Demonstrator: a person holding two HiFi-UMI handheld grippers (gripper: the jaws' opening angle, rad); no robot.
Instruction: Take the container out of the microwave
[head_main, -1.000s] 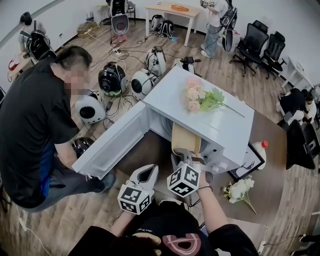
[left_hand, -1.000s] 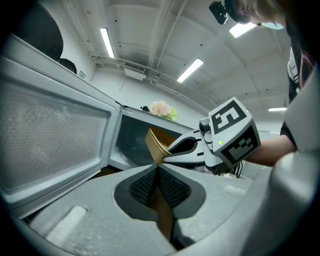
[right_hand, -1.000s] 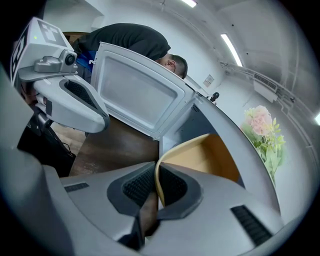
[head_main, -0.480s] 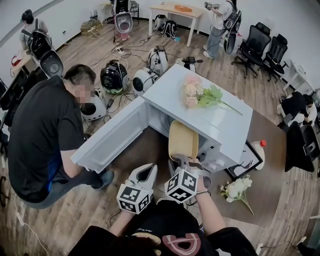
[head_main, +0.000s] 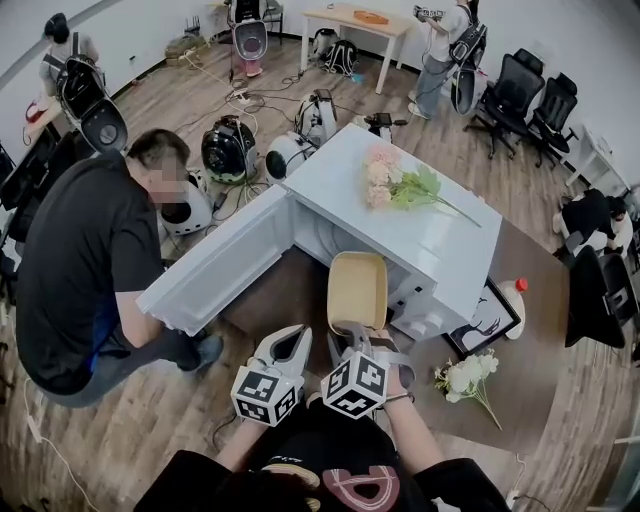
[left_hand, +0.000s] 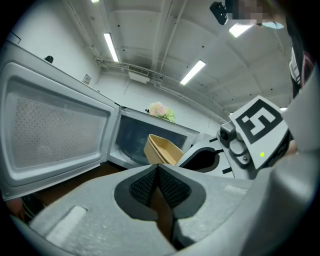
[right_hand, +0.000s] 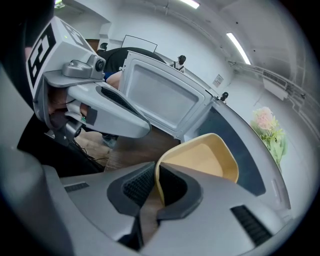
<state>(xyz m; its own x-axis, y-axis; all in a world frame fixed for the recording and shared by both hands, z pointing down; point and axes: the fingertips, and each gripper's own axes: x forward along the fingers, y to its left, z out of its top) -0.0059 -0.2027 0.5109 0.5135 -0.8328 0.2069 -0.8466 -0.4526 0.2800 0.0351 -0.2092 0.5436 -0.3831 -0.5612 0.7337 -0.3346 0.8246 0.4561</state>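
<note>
A: State of the right gripper (right_hand: 156, 182)?
B: Jaws clamped on the rim of the beige rectangular plastic container (head_main: 357, 290), which sits at the mouth of the open white microwave (head_main: 400, 225).
A: Left gripper (left_hand: 158, 170)?
B: Jaws together, nothing between them. Count: two grippers, one container.

Left tongs (head_main: 289, 338) pressed together and empty, right tongs (head_main: 358, 335) alongside, angled down, clamped on container (head_main: 357, 290) rim.

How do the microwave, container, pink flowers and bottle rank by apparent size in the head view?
Largest: microwave.
Next: container and pink flowers, too alike to rank.
Smallest: bottle.
</note>
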